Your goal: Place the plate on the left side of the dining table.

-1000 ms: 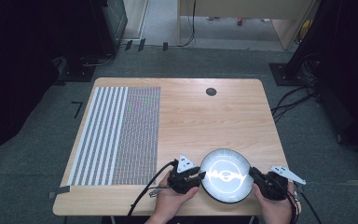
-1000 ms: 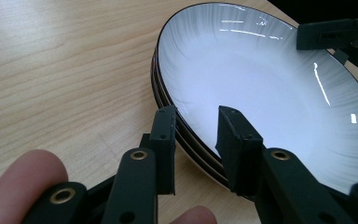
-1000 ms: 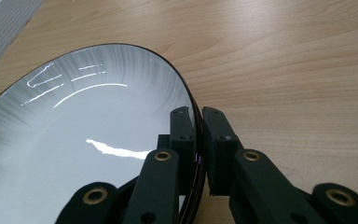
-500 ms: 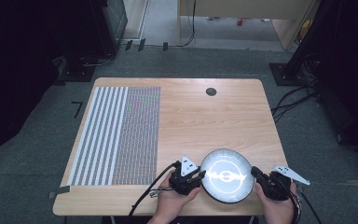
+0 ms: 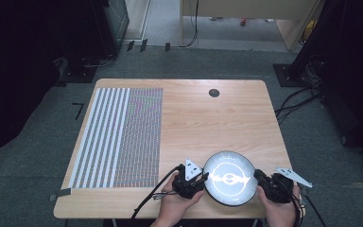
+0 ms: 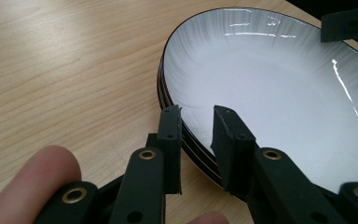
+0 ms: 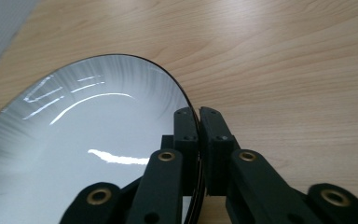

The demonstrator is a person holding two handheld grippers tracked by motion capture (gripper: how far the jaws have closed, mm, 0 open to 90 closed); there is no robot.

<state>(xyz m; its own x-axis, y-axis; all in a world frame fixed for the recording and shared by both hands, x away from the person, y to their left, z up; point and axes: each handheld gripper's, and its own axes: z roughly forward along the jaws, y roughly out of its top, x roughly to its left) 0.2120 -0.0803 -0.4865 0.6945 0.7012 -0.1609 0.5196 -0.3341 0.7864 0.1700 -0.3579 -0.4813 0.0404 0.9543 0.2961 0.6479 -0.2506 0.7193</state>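
Note:
A white plate (image 5: 229, 177) with a thin dark rim rests on the wooden table (image 5: 208, 123) near its front edge. In the left gripper view its rim shows several dark layers, like a stack. My left gripper (image 5: 203, 178) holds the plate's left edge. Its jaws have just been closing and straddle the plate (image 6: 270, 84) rim, one outside and one inside; the left gripper (image 6: 198, 116) is shut on it. My right gripper (image 5: 257, 177) clamps the right edge. In its own view the right gripper (image 7: 198, 116) pinches the plate (image 7: 84, 140) rim tightly.
A grey striped mat (image 5: 118, 137) covers the table's left part. A small black round cap (image 5: 213, 92) sits near the far edge. Bare wood lies between the mat and the plate and beyond it. Cables (image 5: 298, 101) run over the floor at the right.

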